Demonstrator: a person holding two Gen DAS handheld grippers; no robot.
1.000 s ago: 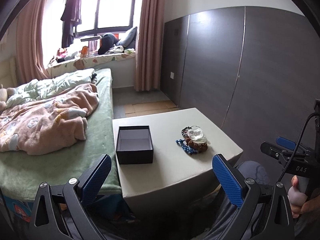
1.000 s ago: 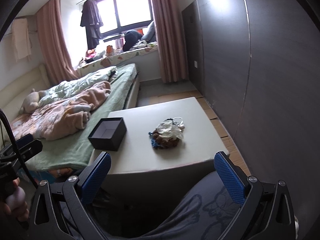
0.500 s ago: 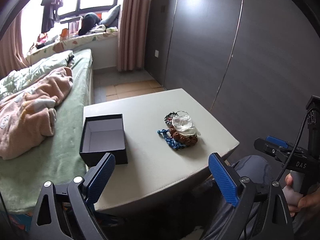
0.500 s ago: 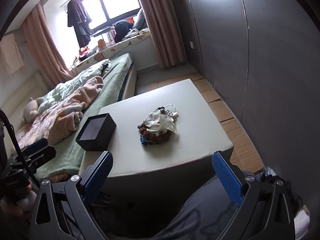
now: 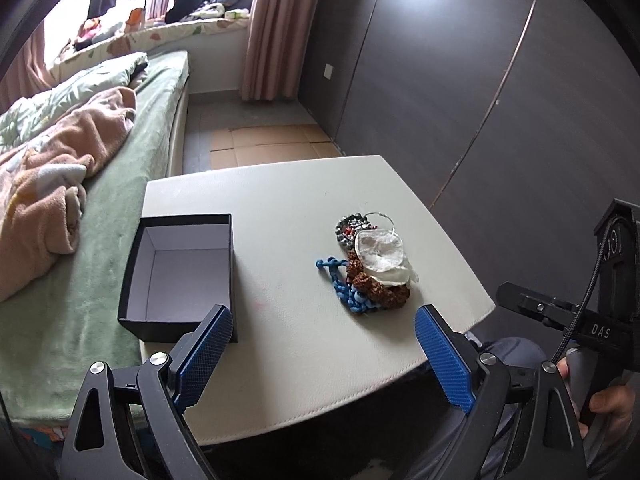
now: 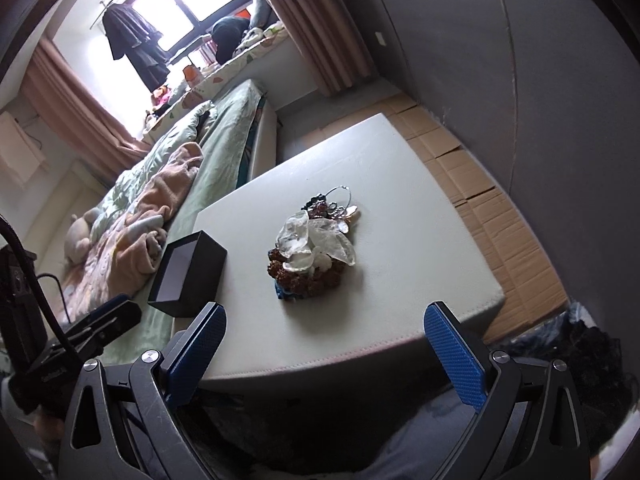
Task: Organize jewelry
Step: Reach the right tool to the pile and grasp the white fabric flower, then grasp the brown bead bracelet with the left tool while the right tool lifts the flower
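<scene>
Jewelry (image 5: 370,266) lies heaped on the counter (image 5: 288,200), at three o'clock from an open box (image 5: 182,276); both tongs, left (image 5: 324,354) and right (image 6: 326,350), gape wide, empty.

Box (image 5: 180,276) left of jewelry pile (image 5: 370,264)

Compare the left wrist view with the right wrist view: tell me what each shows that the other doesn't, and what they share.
Only the left wrist view looks down into the black box, showing its pale, empty inside, and shows most of the blue braided cord beside the pile.

Only the right wrist view shows the hanging dark clothes at the window and the stuffed toy on the bed.

Both show the white table, the jewelry pile with clear crystal pieces on brown beads, and an open, empty gripper: left, right.
</scene>
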